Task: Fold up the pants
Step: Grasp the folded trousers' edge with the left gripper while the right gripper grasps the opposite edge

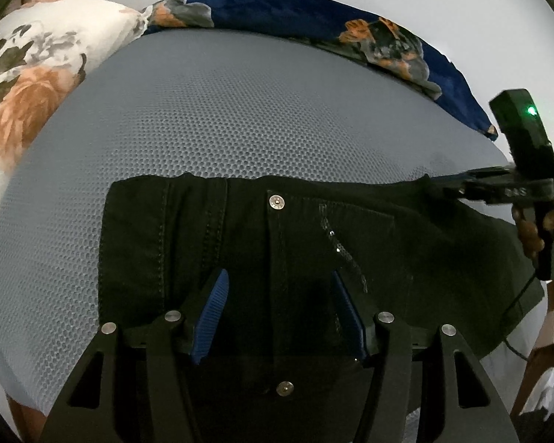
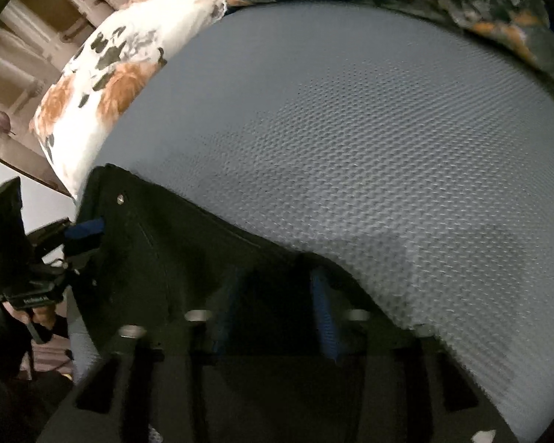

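Observation:
Black pants [image 1: 351, 240] lie flat on the grey mesh mattress [image 1: 240, 118], waistband and metal button [image 1: 277, 202] towards the far side. My left gripper [image 1: 279, 275] hovers open over the fly area, its blue pads [image 1: 212, 317] wide apart with only cloth below them. My right gripper [image 1: 439, 184] reaches in from the right to the pants' upper right corner. In the blurred right wrist view the right gripper [image 2: 277, 273] straddles that edge of the pants [image 2: 188, 243], its pads [image 2: 323, 310] still apart. The left gripper [image 2: 83, 234] shows at the left.
A floral pillow [image 1: 37, 74] lies at the mattress's left end and a blue floral blanket [image 1: 295, 11] along the far edge. A hand [image 1: 532, 232] holds the right gripper's handle. Wooden furniture [image 1: 539, 365] stands beyond the right edge. Curtains [image 2: 37, 37] hang behind the pillow.

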The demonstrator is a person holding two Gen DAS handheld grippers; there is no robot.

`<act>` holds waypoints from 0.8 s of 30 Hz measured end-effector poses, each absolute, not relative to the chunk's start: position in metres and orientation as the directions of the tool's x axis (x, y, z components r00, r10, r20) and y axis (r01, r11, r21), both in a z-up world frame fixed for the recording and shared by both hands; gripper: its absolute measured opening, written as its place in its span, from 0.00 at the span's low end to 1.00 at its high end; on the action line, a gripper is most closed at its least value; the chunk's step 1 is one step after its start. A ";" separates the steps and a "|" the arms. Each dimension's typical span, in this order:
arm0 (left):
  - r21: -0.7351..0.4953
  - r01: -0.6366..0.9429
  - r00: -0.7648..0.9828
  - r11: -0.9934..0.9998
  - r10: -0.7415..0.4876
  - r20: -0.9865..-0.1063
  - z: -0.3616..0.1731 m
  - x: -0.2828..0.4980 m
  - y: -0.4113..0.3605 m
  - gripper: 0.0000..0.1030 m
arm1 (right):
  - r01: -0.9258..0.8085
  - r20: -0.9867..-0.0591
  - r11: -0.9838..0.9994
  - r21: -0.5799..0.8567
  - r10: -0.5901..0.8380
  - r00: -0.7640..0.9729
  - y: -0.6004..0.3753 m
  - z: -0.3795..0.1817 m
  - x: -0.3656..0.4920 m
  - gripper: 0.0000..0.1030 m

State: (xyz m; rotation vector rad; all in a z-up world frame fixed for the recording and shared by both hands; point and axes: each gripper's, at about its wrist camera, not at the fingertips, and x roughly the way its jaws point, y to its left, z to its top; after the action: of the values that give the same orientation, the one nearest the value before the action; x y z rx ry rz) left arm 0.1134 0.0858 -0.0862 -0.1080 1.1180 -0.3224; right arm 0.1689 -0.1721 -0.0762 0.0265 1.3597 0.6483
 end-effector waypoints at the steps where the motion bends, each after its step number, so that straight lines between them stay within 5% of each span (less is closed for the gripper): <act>1: -0.253 0.200 0.395 0.947 -0.314 -0.863 -0.086 0.113 0.087 0.57 | -0.413 -0.890 0.830 0.376 0.447 0.088 -0.174 -0.073 0.170 0.12; 10: -0.240 0.220 0.400 0.945 -0.312 -0.862 -0.092 0.111 0.088 0.57 | -0.319 -0.898 0.895 0.313 0.388 0.206 -0.174 -0.094 0.178 0.09; 14: -0.211 0.219 0.409 0.953 -0.286 -0.866 -0.084 0.110 0.082 0.57 | -0.287 -0.894 0.910 0.299 0.372 0.248 -0.186 -0.077 0.169 0.26; 24: -0.200 0.429 0.450 0.881 -0.401 -0.798 -0.051 0.121 -0.004 0.57 | -0.109 -0.907 0.981 0.161 0.191 0.375 -0.279 -0.039 0.098 0.31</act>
State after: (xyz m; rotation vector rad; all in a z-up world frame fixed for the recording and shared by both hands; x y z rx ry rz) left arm 0.1209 -0.0037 -0.0511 0.0320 0.9775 -0.5133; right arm 0.0977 -0.2792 -0.0395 0.0790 1.1710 0.1920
